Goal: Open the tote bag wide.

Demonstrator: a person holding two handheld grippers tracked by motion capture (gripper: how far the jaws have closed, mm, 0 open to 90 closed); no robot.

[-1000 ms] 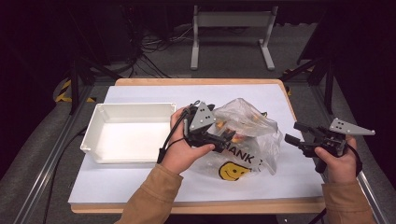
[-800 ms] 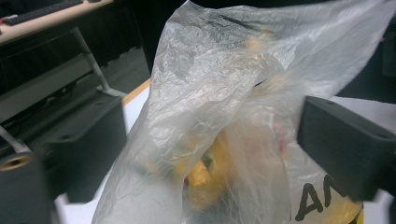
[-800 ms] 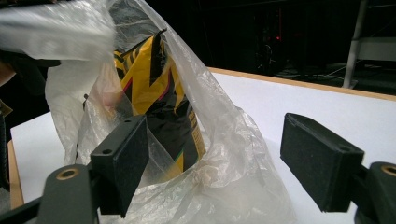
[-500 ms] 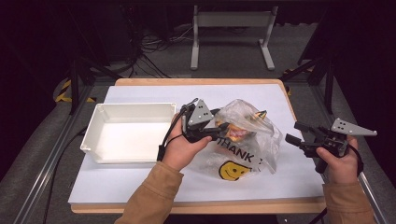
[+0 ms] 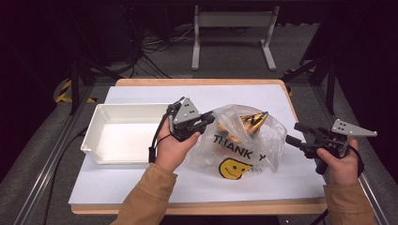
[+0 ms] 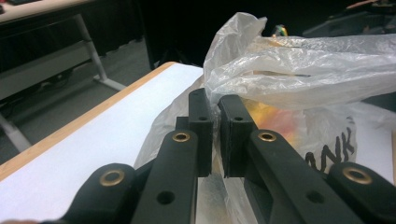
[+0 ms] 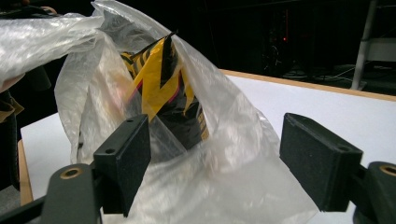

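Observation:
A clear plastic bag printed with "THANK YOU" and a smiley lies at the table's middle, with a yellow-and-black snack packet inside. My left gripper is at the bag's upper left edge. Its jaws have just been closing and now pinch a fold of the bag's film; the left gripper shows the film caught between its pads. My right gripper stands open just right of the bag. From the right gripper, the bag and packet sit between and beyond the spread pads, untouched.
A white rectangular tray stands on the white table cover to the left of my left hand. The table's wooden edge runs along the back; a metal stand is on the floor behind.
My left gripper shifted a little toward the bag's upper left edge and its jaws went from wide open to shut on the film. The right gripper stayed put.

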